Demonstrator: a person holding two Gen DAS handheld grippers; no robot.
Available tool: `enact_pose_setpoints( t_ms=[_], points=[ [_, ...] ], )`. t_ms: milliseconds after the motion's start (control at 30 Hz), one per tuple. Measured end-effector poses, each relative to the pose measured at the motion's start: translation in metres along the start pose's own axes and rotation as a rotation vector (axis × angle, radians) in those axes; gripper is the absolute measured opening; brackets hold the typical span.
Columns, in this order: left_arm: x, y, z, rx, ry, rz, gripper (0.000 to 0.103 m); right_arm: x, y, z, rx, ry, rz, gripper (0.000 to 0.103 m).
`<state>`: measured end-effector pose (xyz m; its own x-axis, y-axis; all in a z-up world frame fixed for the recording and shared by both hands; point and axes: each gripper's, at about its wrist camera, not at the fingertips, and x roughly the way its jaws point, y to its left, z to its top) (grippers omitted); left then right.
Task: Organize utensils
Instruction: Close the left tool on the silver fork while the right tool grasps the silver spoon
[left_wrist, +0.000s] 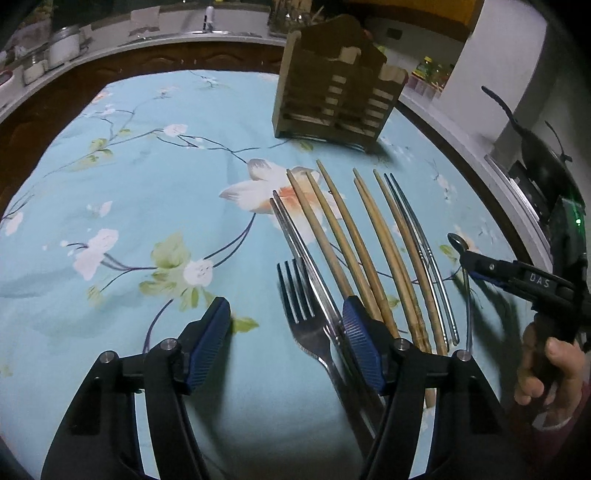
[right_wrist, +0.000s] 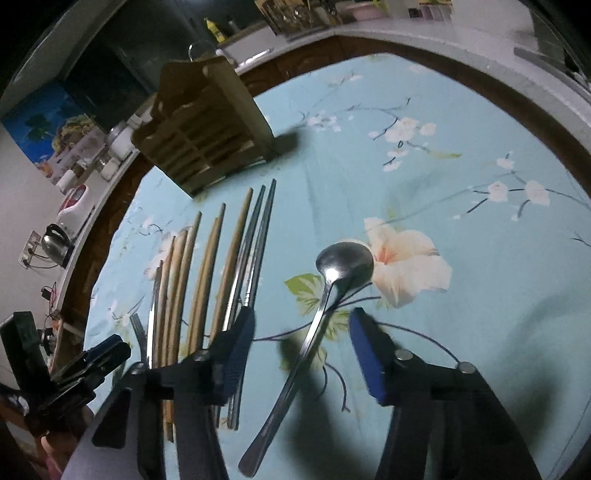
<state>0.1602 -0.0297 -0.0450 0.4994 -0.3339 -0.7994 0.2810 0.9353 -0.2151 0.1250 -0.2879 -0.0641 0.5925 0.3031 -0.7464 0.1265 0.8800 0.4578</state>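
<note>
One floral cloth (left_wrist: 129, 206) fills most of both views, with everything else lying on it. Toward the top of the left wrist frame, right of centre, stands a slatted wooden holder (left_wrist: 332, 88); in the right wrist view it sits in the upper left (right_wrist: 207, 122).

Below the holder, a row of wooden and metal chopsticks (left_wrist: 354, 240) runs side by side down the cloth toward the lower right of the left wrist frame, with a fork (left_wrist: 306, 314) at the row's left edge.

Low in its own frame, the left gripper (left_wrist: 286, 328) is spread wide. The fork's tines and neck lie in the gap, close against the right finger (left_wrist: 360, 339), while the left finger hangs over bare cloth.

In the right wrist view, a spoon (right_wrist: 325, 295) lies apart from the row, right of the chopsticks, bowl at frame centre and handle slanting to the bottom edge. The right gripper (right_wrist: 303, 339) is also open, and the spoon's neck passes between its fingers without touching either. Its left finger (right_wrist: 236, 339) overlaps the nearest metal chopsticks.
</note>
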Motion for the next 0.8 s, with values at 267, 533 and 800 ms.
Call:
enact_pose_setpoints(
  t_ms=[267,533,800],
  points=[
    [0.018,-0.003,0.008,0.053,-0.007,-0.038,0.05,0.01,-0.004,0.015,0.014,0.004,0.018,0.026],
    [0.021,0.004,0.011,0.031,-0.007,-0.137,0.014,0.01,-0.018,0.016,0.071,-0.003,0.058,0.006],
    [-0.008,0.001,0.005,0.066,-0.049,-0.116,0.002,-0.004,-0.017,0.014,0.077,-0.031,0.126,0.002]
  ],
)
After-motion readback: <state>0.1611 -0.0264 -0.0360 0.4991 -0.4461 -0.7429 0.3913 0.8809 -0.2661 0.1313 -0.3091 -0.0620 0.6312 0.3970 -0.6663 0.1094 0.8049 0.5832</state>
